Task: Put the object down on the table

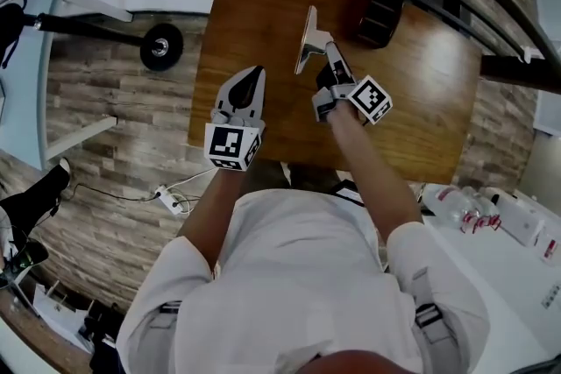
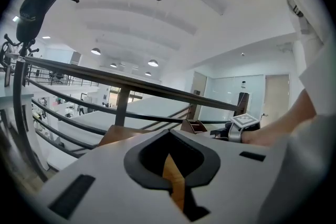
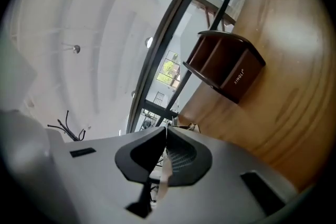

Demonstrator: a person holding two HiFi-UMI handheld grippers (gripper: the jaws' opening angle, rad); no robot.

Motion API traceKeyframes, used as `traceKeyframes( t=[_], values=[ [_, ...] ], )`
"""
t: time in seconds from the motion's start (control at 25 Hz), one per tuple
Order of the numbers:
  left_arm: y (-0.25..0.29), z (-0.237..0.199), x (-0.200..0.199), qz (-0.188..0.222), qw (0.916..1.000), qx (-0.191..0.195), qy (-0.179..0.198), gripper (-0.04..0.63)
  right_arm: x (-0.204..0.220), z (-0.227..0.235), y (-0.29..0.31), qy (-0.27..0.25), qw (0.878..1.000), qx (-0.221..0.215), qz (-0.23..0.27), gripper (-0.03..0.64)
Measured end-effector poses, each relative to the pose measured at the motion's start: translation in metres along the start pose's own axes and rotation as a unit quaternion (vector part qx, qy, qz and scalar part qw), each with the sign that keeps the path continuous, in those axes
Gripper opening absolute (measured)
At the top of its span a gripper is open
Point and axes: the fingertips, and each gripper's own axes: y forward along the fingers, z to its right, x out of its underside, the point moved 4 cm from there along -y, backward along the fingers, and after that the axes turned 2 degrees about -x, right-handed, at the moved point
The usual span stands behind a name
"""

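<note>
Sheet (image 1: 307,35), one, clamped in right gripper (image 1: 327,48), left gripper (image 1: 253,76) closed, one table (image 1: 421,105)

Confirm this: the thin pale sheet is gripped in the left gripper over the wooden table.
Not right: it is the right gripper that grips the thin pale sheet over the wooden table. The right gripper view shows its jaws shut on the sheet; the left gripper is shut on nothing.

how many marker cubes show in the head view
2. One marker cube rides on the left gripper at the near edge of the table; the second cube rides on the right gripper, further over it. None seem hidden.
</note>
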Motion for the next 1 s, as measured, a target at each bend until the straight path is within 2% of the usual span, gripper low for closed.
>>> traceKeyframes(
  t=[0.16,0.32,0.68,1.0],
  values=[
    [0.003,0.001,0.006,-0.004,1.0,0.006,0.004,0.012,0.004,0.028,0.0,0.055,0.997,0.046,0.014,0.028],
    [0.003,0.005,0.009,-0.009,0.9997,0.01,0.021,0.012,0.005,0.042,0.011,0.087,0.996,0.013,0.026,0.028],
    [0.007,0.002,0.015,-0.013,0.9997,0.006,0.021,0.012,0.007,0.065,0.015,0.092,0.995,0.041,0.027,0.028],
    [0.002,-0.002,0.016,-0.013,0.9998,-0.003,0.018,0.012,0.007,0.065,0.021,0.077,0.996,0.048,0.022,0.028]
  ],
)
